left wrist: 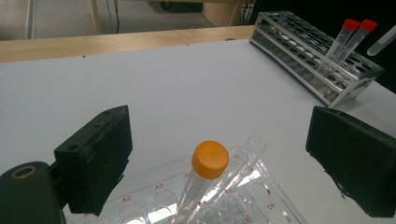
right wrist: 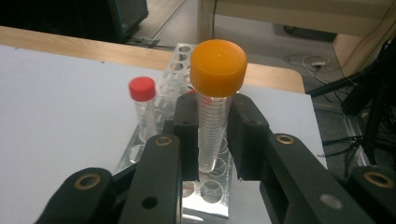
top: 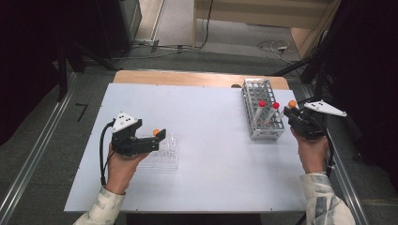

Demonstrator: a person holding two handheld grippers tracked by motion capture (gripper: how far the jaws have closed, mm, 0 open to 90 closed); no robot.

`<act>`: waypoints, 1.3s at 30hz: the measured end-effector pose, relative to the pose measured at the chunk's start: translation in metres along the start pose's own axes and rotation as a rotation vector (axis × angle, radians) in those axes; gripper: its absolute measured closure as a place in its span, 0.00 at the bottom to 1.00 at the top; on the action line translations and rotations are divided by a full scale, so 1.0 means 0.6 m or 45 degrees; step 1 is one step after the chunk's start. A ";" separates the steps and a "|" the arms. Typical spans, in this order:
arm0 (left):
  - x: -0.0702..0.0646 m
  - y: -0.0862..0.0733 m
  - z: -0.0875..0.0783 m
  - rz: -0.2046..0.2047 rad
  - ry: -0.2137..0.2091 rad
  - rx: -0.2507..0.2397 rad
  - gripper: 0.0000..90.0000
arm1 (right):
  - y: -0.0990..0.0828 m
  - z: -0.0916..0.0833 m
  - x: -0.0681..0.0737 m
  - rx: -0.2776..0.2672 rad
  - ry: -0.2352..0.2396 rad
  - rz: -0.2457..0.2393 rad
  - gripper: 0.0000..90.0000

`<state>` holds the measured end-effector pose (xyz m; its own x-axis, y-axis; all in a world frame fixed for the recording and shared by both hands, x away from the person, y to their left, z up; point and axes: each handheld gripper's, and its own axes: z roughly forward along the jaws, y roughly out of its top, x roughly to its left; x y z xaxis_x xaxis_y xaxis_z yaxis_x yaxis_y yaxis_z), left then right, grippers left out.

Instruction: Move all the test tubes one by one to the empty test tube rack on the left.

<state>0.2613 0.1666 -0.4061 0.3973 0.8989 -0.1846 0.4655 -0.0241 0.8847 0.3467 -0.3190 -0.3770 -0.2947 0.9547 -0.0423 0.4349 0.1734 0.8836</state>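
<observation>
Risk first: an orange-capped tube (right wrist: 212,105) is clamped between the right gripper (right wrist: 215,140) fingers, held upright just above the metal rack (right wrist: 205,186) at the desk's (top: 206,122) right side; the grip is taken on the clear body below the cap, so a slip or tilt is judged possible if the tube is swung fast, and the conical tip could be knocked against the rack edge or the two red-capped tubes (top: 268,110) standing there. Left gripper (top: 152,140) fingers are spread wide, nothing clamped; a second orange-capped tube (left wrist: 203,177) is seen leaning in the clear plastic rack (left wrist: 233,200) between them, and it could be toppled if the fingers are closed off-centre. Grip detail on the held tube is given by the right gripper view; overall layout, racks well apart, is given by the high view.
</observation>
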 end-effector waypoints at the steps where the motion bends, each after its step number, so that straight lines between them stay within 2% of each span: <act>1: 0.000 0.000 0.000 0.000 0.000 -0.001 0.08 | 0.001 -0.005 0.005 -0.004 0.015 -0.010 0.80; 8: 0.000 0.001 -0.002 0.003 -0.001 -0.001 0.09 | -0.003 -0.017 0.046 0.001 0.101 -0.073 0.80; 24: -0.004 0.004 -0.008 0.012 -0.006 -0.022 0.09 | -0.019 -0.007 0.155 0.040 0.342 -0.177 0.80; 39: -0.015 0.005 -0.010 0.030 -0.023 -0.034 0.09 | -0.037 -0.005 0.240 0.086 0.503 -0.293 0.80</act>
<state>0.2543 0.1613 -0.3989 0.4223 0.8902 -0.1710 0.4347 -0.0334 0.9000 0.2922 -0.1858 -0.4014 -0.6861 0.7263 -0.0411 0.3708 0.3977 0.8392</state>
